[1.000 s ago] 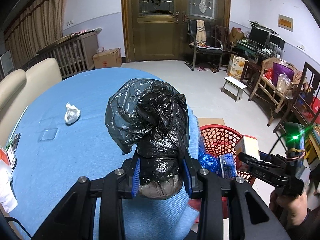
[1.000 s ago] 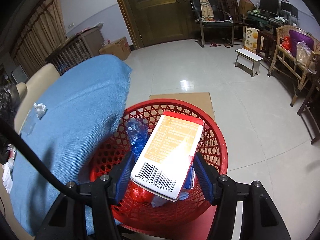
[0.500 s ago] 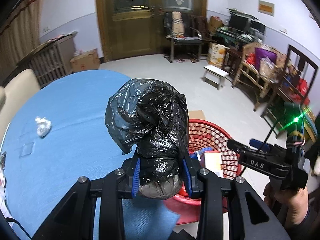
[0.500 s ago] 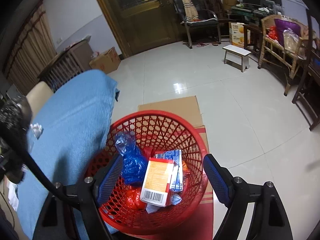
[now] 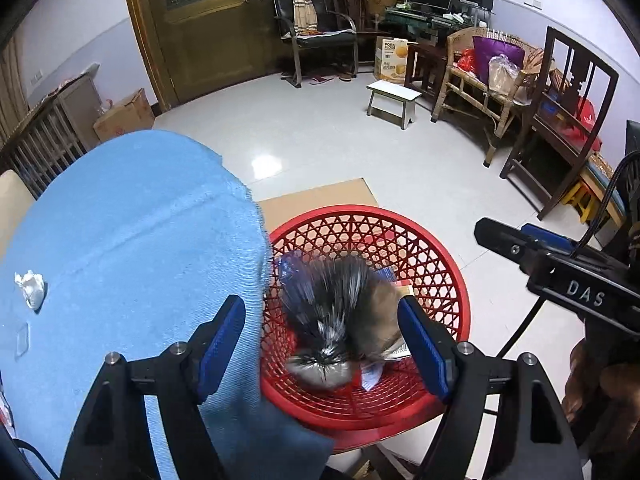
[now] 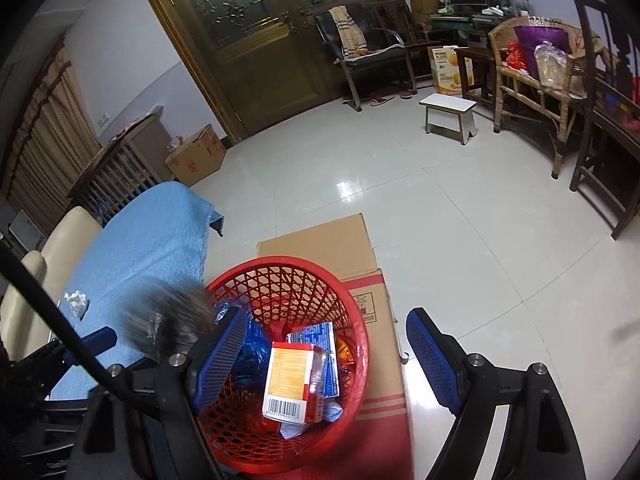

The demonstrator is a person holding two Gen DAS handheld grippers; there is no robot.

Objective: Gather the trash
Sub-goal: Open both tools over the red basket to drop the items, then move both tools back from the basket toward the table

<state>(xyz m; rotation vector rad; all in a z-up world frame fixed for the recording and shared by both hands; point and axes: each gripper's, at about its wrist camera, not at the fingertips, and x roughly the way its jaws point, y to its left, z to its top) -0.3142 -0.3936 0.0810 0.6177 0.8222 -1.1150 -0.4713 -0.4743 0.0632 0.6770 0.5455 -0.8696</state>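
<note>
The left claw [image 5: 322, 338] has just been springing open, and the black trash bag [image 5: 334, 308] (a blur) drops free between its pads into the red basket [image 5: 452, 276]. The right claw [image 6: 324, 354] gapes empty above it, beside the blue-clothed surface [image 5: 132, 232].

The black trash bag [image 5: 336, 312] is showing as a motion-blurred streak over the red basket [image 5: 448, 264], at its 9 o'clock edge. Inside the basket an orange-and-white carton [image 6: 290, 380] is lying barcode end toward 6 o'clock, leaning on a blue-and-white packet [image 6: 320, 340]; crumpled blue plastic [image 6: 248, 344] is sitting at 9 o'clock. A crumpled white tissue [image 5: 30, 288] is lying on the blue cloth, well apart at 9 o'clock.
</note>
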